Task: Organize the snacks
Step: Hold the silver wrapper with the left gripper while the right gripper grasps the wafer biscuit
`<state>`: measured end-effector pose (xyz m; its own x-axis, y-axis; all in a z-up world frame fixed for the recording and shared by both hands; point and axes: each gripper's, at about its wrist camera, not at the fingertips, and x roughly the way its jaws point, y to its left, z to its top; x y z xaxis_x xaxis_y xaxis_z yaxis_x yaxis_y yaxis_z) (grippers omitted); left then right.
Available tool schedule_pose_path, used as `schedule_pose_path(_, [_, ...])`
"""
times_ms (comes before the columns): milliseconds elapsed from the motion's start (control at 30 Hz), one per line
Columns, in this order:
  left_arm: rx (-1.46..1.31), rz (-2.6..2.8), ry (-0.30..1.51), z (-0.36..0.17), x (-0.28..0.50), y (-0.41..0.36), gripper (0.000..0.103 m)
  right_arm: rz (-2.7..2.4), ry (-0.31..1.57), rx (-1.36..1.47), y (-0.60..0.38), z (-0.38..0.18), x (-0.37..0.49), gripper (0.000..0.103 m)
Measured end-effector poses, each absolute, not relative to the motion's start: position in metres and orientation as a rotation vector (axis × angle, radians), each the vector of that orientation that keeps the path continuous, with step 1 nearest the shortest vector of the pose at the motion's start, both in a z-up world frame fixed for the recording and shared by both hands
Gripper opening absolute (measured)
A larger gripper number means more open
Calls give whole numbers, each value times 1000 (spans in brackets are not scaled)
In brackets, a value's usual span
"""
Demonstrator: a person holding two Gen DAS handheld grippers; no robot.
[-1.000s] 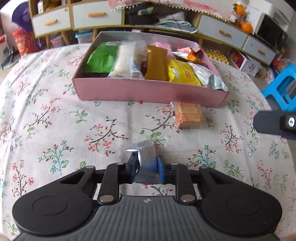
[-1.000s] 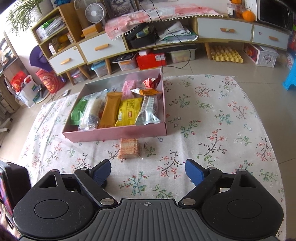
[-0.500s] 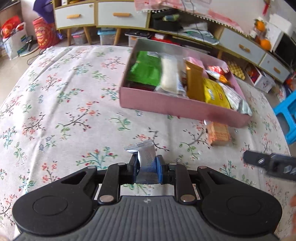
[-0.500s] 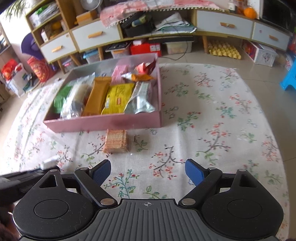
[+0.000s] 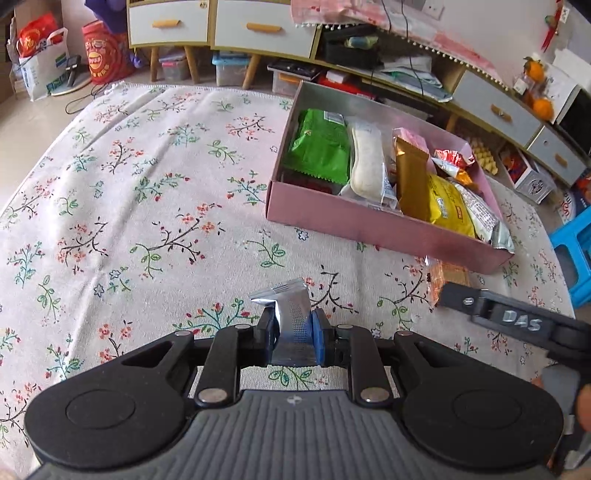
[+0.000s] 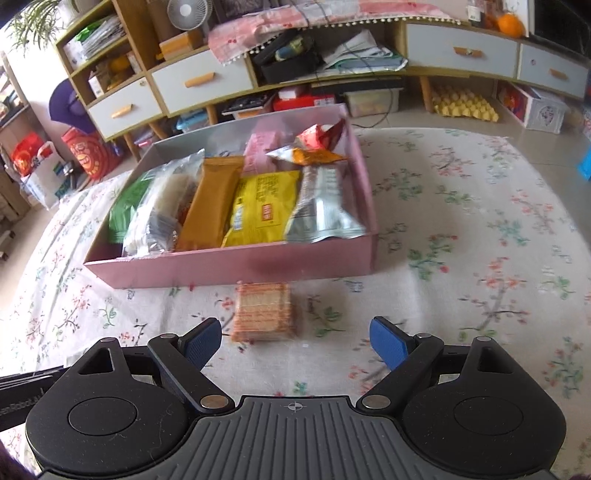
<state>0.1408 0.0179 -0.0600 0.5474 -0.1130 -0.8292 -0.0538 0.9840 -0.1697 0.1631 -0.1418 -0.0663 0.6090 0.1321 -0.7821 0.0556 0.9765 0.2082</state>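
My left gripper (image 5: pixel 293 332) is shut on a small silver foil packet (image 5: pixel 291 314), held above the floral cloth, left of and in front of the pink box (image 5: pixel 369 229). The pink box (image 6: pixel 229 264) holds several snacks: green, white, brown, yellow and silver packs. An orange cracker pack (image 6: pixel 264 312) lies on the cloth just in front of the box. My right gripper (image 6: pixel 295 341) hangs open right behind that pack, which sits between and slightly ahead of its blue pads. In the left wrist view the cracker pack (image 5: pixel 448 275) lies beside the right gripper's finger (image 5: pixel 495 310).
A floral tablecloth (image 5: pixel 147 203) covers the round table (image 6: pixel 480 221). Behind stand low cabinets with drawers (image 6: pixel 199 79), a fan (image 6: pixel 184 14), red bags (image 5: pixel 103 55) and a blue stool (image 5: pixel 576 251) at the right edge.
The right gripper came down and closer to the cracker pack, which now sits near its pads. The left gripper, still gripping the foil packet, swung left, so the box now lies to its right.
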Motion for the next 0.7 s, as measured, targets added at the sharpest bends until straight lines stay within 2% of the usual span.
schedule_pose_path(133, [-199,-33,1005,-62,142,20,19,46,886,164,-127,-71,168,89])
schedule_pose_path(233, [-184,-19,992,-61,143,21,19,55,879,140,-119,-78,170,83])
schedule_pose_path(300, [-174,-14,985,-60,143,21,19,61,848,83,-113,-79,168,69])
schedule_pose_path(333, [-177,-15,987,-60,143,21,19,63,842,53,-111,-78,168,51])
schedule_pose_path(367, [-182,-18,989,-60,143,22,19,71,845,49,-110,-77,168,44])
schedule_pose_path(700, [-182,-30,974,-56,140,25,19,79,907,140,-116,-58,152,41])
